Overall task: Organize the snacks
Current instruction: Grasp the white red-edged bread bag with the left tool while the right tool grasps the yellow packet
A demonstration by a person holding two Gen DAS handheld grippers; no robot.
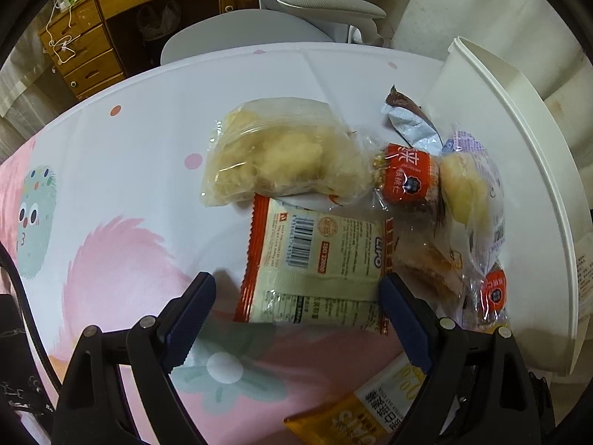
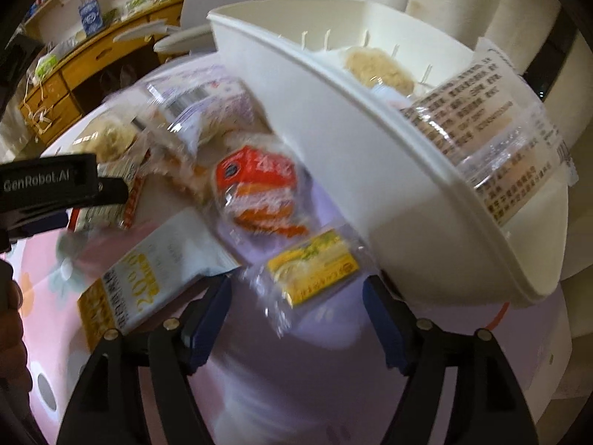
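Snack packets lie on a table with a pink cartoon cloth (image 1: 122, 170). My left gripper (image 1: 298, 278) is open, pointing down over a cream cracker packet with orange edges (image 1: 315, 259) that lies between its fingers. A clear bag of pale pastries (image 1: 281, 152) and a red-banded packet (image 1: 411, 178) lie beyond it. My right gripper (image 2: 296, 285) is open above a small yellow packet (image 2: 313, 270), close to the white basket (image 2: 333, 111). A pale snack (image 2: 378, 65) and a clear packet with printed text (image 2: 500, 129) rest inside the basket. The right wrist view is blurred.
A red round packet (image 2: 259, 189) and a white-and-yellow packet (image 2: 148, 270) lie left of the yellow one. The white basket (image 1: 519, 148) stands at the table's right. A grey chair (image 1: 296, 11) and wooden drawers (image 1: 81, 55) stand beyond the table. A hand (image 2: 11, 333) shows at left.
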